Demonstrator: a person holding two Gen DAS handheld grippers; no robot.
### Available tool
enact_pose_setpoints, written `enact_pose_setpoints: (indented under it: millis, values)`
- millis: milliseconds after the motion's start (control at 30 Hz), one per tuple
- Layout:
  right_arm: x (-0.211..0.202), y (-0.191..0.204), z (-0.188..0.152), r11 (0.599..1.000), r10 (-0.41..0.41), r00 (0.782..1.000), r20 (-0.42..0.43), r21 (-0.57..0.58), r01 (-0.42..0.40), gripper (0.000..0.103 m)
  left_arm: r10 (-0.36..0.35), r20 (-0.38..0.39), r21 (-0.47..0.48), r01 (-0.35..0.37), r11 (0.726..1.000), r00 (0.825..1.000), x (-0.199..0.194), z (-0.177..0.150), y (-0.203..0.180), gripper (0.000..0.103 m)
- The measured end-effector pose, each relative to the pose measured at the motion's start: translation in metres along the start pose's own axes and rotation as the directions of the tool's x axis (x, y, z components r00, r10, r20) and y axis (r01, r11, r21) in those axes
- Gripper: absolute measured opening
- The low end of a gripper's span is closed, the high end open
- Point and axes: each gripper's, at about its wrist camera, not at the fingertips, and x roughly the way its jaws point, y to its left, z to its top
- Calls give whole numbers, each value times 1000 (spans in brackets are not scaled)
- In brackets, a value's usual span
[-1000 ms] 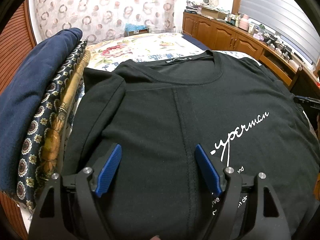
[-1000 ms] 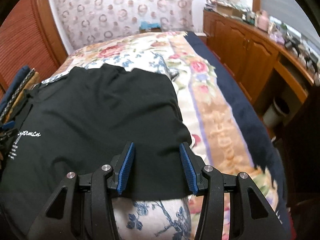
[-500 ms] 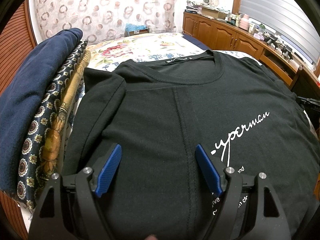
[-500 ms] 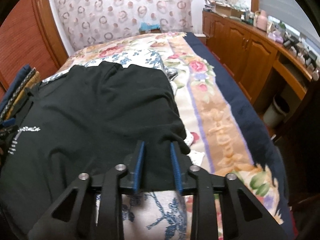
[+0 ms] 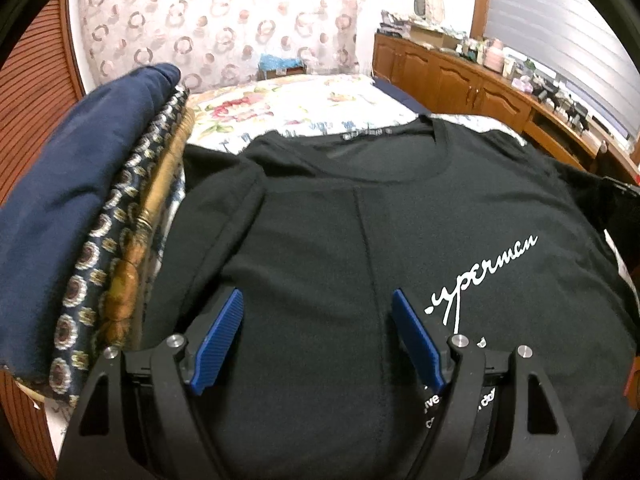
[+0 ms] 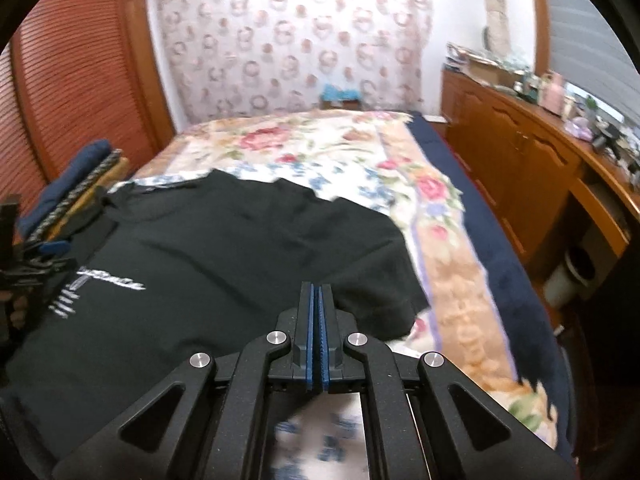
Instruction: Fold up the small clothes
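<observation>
Where wooden cabinets (image 6: 516, 160) line it, floral bedspread (image 6: 320, 148) perhaps quilted.

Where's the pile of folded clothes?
The folded pile sits at the left edge of the left wrist view, right beside the black T-shirt on the flowery bed.

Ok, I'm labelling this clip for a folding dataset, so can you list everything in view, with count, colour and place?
T-shirt: one, black with white lettering, spread flat on the bed.
Bedspread: one, floral cream and pink, under the T-shirt.
Folded clothes: one stack, navy, patterned and gold, left of the T-shirt.
Curtain: one, white with pink rings, behind the bed.
Cabinet: one, brown wood, right of the bed, small items on top.
Bin: one, pale, on the floor by the cabinet.
Left claw: blue pads, open above the T-shirt.
Right claw: blue pads, shut on the T-shirt's right edge.
</observation>
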Motion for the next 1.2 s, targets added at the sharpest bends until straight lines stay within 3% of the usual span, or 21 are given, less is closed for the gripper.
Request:
enact_pose_setpoints:
  millis: [167, 300, 467, 700, 900, 1200]
  values:
    - [4, 28, 4, 996, 85, 996, -4, -37, -85, 0, 8, 51, 0, -8, 1000, 999, -14, 5, -2, 77]
    - [22, 52, -5, 983, 174, 983, -64, -50, -177, 0, 16, 85, -3, -16, 1000, 996, -23, 8, -5, 77]
    - [48, 67, -23, 980, 179, 973, -147, -56, -189, 0, 1, 94, 4, -2, 1000, 996, -26, 8, -14, 77]
    - [45, 69, -22, 984, 156, 976, -151, -60, -167, 3, -22, 106, 20, 20, 1000, 994, -30, 9, -26, 77]
    - [21, 55, -4, 993, 98, 993, -67, -54, -102, 32, -26, 102, 25, 23, 999, 994, -29, 8, -30, 77]
    - [37, -1, 2, 996, -89, 991, -95, -31, 87, 33, -32, 92, 21, 30, 999, 995, -25, 7, -33, 77]
